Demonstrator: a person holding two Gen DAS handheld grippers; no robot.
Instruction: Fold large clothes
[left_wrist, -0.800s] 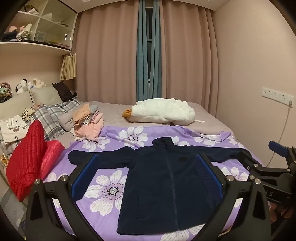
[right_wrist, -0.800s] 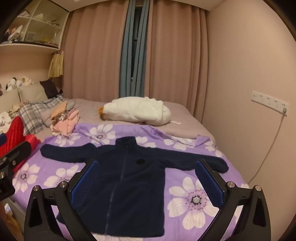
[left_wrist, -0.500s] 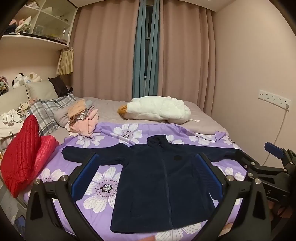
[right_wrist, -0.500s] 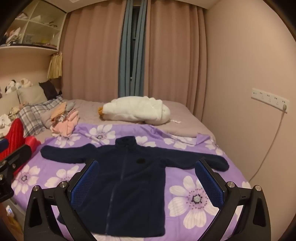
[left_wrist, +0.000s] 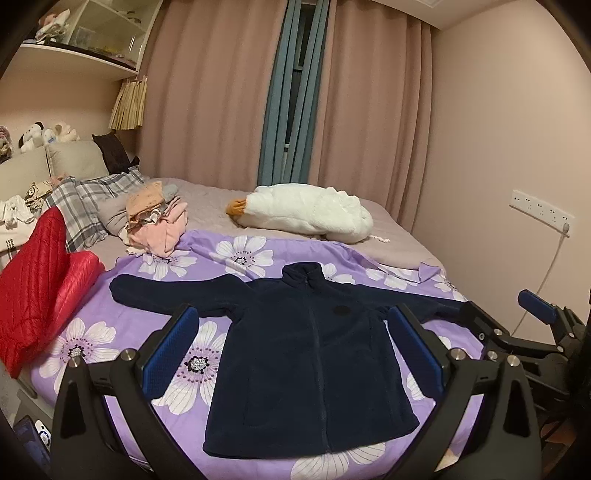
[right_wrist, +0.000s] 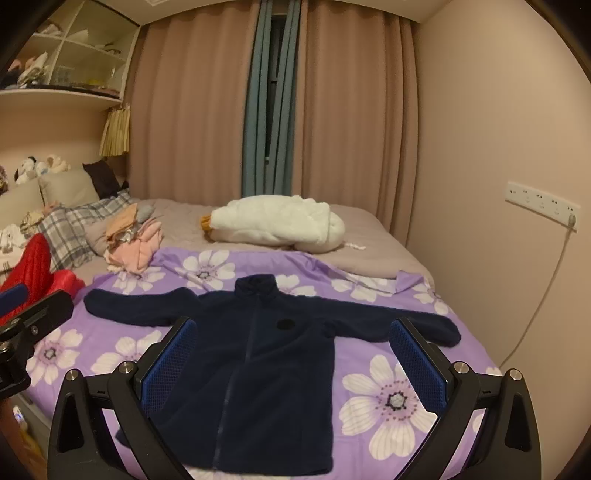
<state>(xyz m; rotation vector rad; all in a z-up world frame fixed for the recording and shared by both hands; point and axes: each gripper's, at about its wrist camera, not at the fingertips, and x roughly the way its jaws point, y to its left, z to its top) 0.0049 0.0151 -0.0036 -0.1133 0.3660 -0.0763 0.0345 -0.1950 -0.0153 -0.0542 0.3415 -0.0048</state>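
Observation:
A dark navy fleece jacket (left_wrist: 310, 362) lies flat and face up on a purple flowered sheet (left_wrist: 122, 325), collar toward the curtains, both sleeves spread out sideways; it also shows in the right wrist view (right_wrist: 258, 369). My left gripper (left_wrist: 295, 354) is open and empty, held above the bed's near edge in front of the jacket's hem. My right gripper (right_wrist: 295, 362) is open and empty at about the same distance. The right gripper also shows at the right edge of the left wrist view (left_wrist: 517, 332).
A white goose plush (left_wrist: 306, 214) lies behind the jacket. A pile of pinkish clothes (left_wrist: 155, 229) sits at the back left. A red quilted jacket (left_wrist: 33, 280) lies at the left edge by plaid pillows (left_wrist: 85, 199). A wall with sockets (left_wrist: 539, 214) is at the right.
Both grippers have pulled back and risen slightly, so the jacket sits a little further off and lower in view. Jaws stay open. The jacket has not moved.

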